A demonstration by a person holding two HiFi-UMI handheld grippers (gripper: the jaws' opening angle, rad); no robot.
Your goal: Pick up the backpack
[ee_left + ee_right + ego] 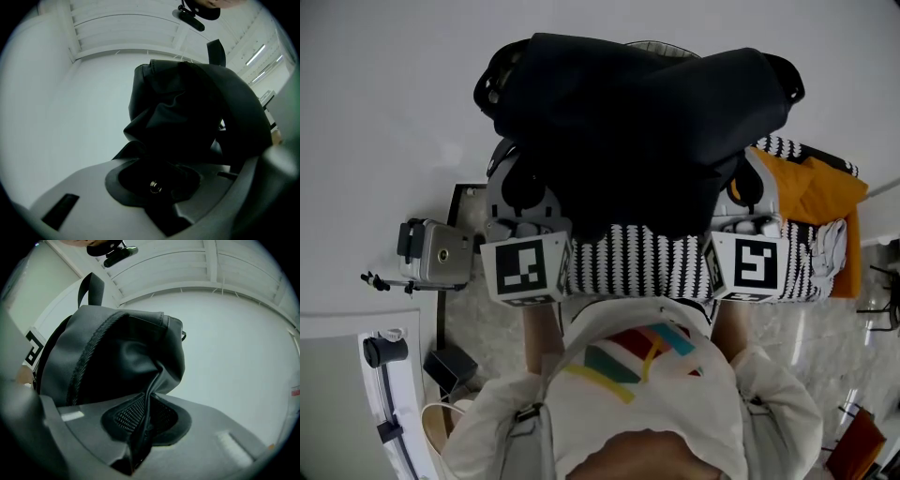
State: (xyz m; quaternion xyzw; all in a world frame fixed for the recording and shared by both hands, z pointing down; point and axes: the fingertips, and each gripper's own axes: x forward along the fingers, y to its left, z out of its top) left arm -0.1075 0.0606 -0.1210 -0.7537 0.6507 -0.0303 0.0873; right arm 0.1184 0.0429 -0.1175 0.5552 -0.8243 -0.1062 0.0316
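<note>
The black backpack (637, 122) spreads over the near part of the white table (384, 141), its lower edge hanging between both grippers. My left gripper (525, 192) is shut on a fold of the backpack's left side; in the left gripper view the dark fabric (187, 117) fills the space between the jaws (157, 173). My right gripper (748, 192) is shut on the right side, where a pinched seam of the backpack (117, 362) runs down between the pads (143, 423). A strap loop (91, 287) sticks up at the top. The fingertips are hidden by fabric in the head view.
A black-and-white striped cloth (647, 258) and an orange cloth (820, 192) lie under the backpack on the right. A grey camera-like device (436, 253) stands at the left, near the table edge. A white stand with a black knob (384, 352) is lower left.
</note>
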